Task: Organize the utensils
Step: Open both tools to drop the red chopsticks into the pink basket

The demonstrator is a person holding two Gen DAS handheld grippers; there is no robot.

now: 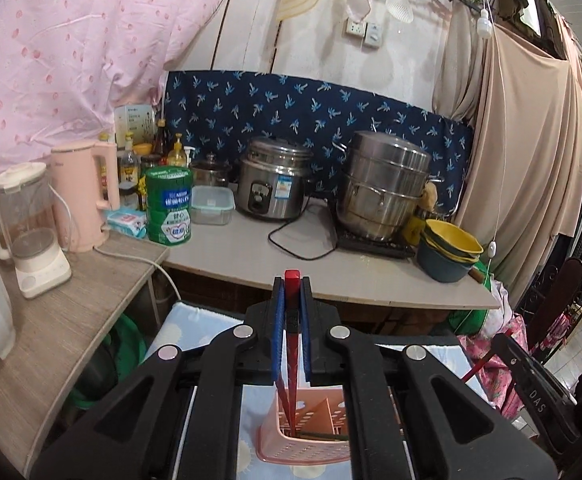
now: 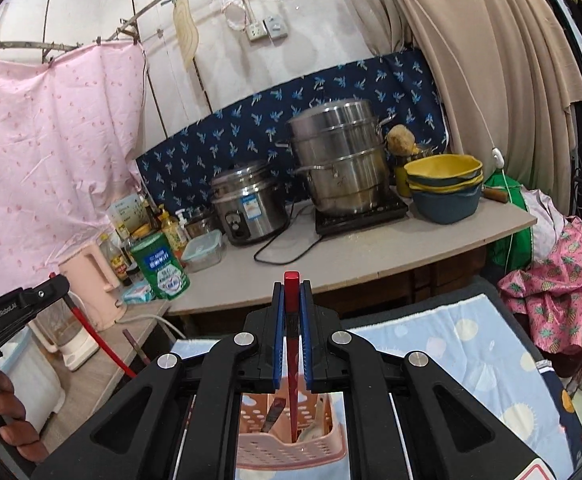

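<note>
Both the left gripper (image 1: 291, 280) and the right gripper (image 2: 291, 282) clamp a red chopstick (image 1: 291, 344) near its top, tips inside the pink basket (image 1: 303, 446). Light, stiff, likely slippery; grip high.

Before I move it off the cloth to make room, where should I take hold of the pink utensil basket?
Judging by its shape, grip the pink utensil basket by its near perforated wall, coming straight down from above. The rim is open and thin enough for two fingers. First release the red chopsticks, which both the right gripper and left gripper hold standing inside it.
</note>
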